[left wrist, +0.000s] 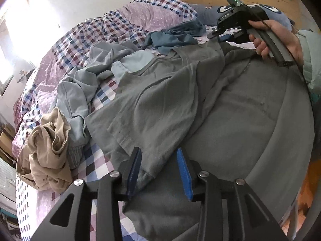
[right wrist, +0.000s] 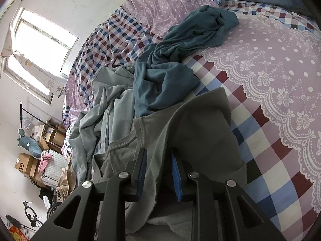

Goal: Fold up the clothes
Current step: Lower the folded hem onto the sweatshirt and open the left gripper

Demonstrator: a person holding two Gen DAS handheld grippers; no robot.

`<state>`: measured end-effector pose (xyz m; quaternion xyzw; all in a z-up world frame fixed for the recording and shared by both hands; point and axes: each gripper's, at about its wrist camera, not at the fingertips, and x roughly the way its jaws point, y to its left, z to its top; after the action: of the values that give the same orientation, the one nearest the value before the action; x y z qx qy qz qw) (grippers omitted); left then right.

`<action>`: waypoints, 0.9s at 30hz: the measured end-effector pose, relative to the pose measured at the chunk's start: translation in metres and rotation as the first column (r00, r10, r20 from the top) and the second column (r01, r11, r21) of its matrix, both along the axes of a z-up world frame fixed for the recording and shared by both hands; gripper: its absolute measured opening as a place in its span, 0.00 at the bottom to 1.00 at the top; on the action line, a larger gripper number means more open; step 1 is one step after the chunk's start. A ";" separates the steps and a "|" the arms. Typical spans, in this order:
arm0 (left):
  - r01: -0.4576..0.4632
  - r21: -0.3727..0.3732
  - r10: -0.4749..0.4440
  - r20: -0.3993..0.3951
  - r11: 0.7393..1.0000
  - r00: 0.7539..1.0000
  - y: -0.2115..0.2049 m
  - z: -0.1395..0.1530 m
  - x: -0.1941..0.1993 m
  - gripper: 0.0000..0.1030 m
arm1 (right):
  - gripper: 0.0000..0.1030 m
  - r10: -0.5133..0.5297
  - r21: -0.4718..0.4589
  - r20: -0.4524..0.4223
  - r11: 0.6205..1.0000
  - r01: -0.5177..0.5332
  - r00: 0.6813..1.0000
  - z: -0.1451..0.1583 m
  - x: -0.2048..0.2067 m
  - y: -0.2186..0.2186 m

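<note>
We find the grey shirt (left wrist: pixel 160 104) spread on the bed (right wrist: pixel 270 100) (other clothes lie left). Both left tongs (left wrist: pixel 158 172) and right tongs (right wrist: pixel 158 172) stand parted, shirt fabric between the jaws.

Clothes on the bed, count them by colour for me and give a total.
Grey: 1, the grey T-shirt lying over a grey blanket
Light blue: 1, the light blue garment
Teal: 1, the teal garment
Beige: 1, the beige garment
Total: 4

Left tool (left wrist: pixel 158 156): black frame, blue pads, silver screws. Right tool (left wrist: pixel 220 35): green LED, black cable; pale-green sleeve (left wrist: pixel 310 60).
</note>
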<state>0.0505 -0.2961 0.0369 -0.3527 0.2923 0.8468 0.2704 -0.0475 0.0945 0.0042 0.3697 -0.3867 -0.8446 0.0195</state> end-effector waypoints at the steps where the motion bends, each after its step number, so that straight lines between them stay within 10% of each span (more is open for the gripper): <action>1: 0.007 -0.022 -0.008 -0.009 1.000 1.000 0.003 -0.003 0.000 0.39 | 0.25 -0.001 0.000 0.000 1.000 0.001 1.000 0.000 0.000 0.000; 19: -0.103 0.050 0.106 -0.051 0.993 0.993 -0.011 0.008 -0.022 0.39 | 0.25 0.012 -0.007 -0.005 1.000 -0.012 1.000 0.000 -0.001 -0.001; 23: -0.099 0.046 0.102 -0.049 0.994 0.994 -0.009 0.006 -0.022 0.11 | 0.13 0.031 0.010 -0.023 0.999 -0.031 0.999 0.001 -0.003 -0.006; 27: -0.096 0.043 0.098 -0.046 0.994 0.994 -0.007 0.005 -0.021 0.06 | 0.01 0.021 0.031 -0.082 0.999 -0.019 0.996 0.015 0.004 -0.005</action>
<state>0.0292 -0.3027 0.0419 -0.3406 0.2640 0.8728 0.2291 -0.0437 0.0895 0.0188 0.3390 -0.3690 -0.8646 0.0382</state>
